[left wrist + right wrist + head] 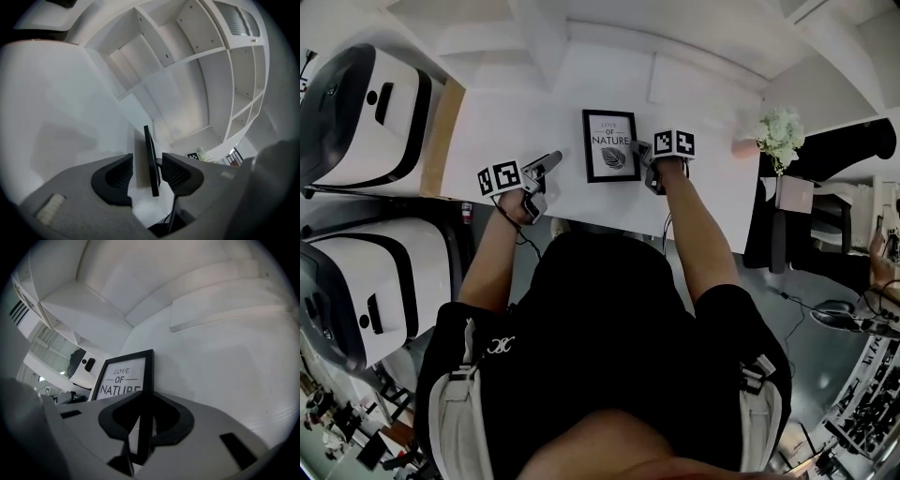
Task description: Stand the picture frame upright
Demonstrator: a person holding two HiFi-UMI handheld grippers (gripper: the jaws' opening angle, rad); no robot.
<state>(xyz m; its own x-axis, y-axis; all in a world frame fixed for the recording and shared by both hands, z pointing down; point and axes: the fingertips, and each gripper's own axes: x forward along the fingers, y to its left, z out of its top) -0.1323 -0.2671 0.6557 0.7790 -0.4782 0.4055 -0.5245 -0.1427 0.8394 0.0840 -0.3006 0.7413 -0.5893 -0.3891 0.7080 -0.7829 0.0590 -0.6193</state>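
The picture frame (pixel 610 145) has a thin black border around a white print. The print carries the words "LOVE OF NATURE" in dark letters and a dark leaf under them. It is on the white table (pixel 703 202), close to the back wall, and it is between your two tongs. In the right gripper view the frame (pixel 123 376) rises from the table with its printed face towards you and throws a soft shadow on the table behind it. In the left gripper view you see the frame (pixel 151 159) from its side, as one narrow dark line that stands nearly straight.

Your right gripper (pixel 641 155) is at the right side of the frame. Its jaws stand narrow and are clamped on the black border there, one pad (pixel 164 420) on each face of it.

Your left gripper (pixel 551 161) is at the left side of the frame, with its tips just beside the left border. Its jaws are wide apart. The thin edge of the frame shows in the gap between them, nearer to the right pad (pixel 176 174), and there is a clear gap at the left pad.
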